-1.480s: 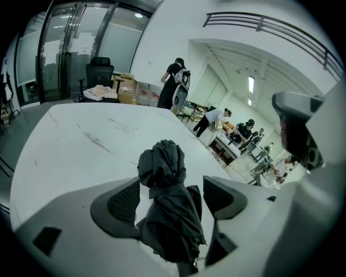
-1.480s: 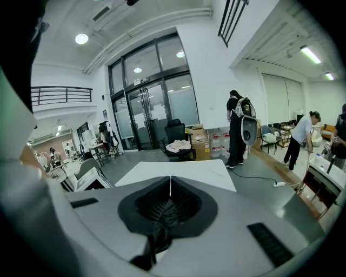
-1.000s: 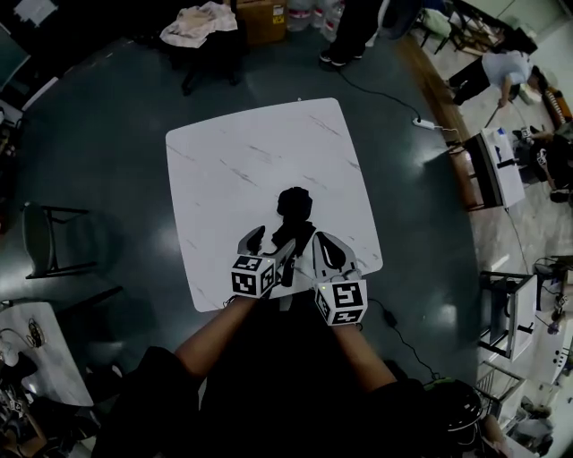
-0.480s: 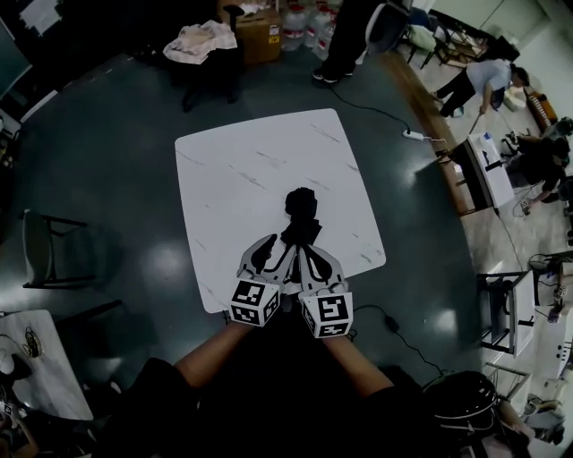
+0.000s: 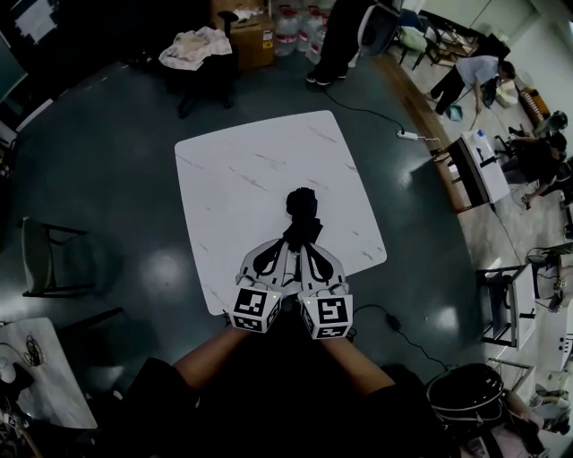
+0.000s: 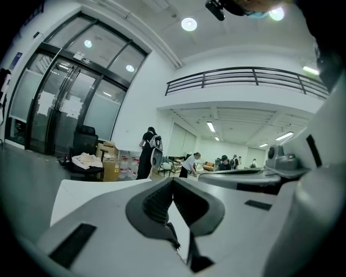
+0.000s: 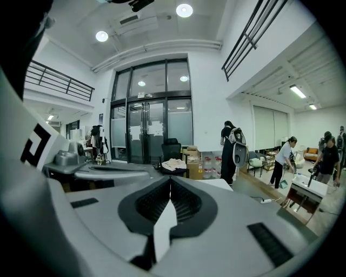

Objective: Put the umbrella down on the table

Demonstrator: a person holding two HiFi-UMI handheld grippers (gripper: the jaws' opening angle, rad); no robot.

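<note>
A black folded umbrella (image 5: 302,213) lies on the white marble-patterned table (image 5: 242,170), a little past its near edge. My left gripper (image 5: 285,248) and right gripper (image 5: 302,248) sit side by side just short of the umbrella, tips pointing at it, held above the table's near edge. In the left gripper view the left gripper (image 6: 173,183) has its pads pressed together with nothing clamped. The right gripper (image 7: 171,183) looks the same in its own view: shut and empty. Neither gripper view shows the umbrella.
A dark chair (image 5: 54,258) stands left of the table. Behind it are a chair draped with cloth (image 5: 199,46), a cardboard box (image 5: 253,31), water bottles (image 5: 291,22) and a standing person (image 5: 333,40). A power strip (image 5: 414,136) lies on the floor at right.
The left gripper's jaws have gone from wide open to shut, and it has lifted off the table. Both grippers have drawn together. The umbrella stays lying on the table.
</note>
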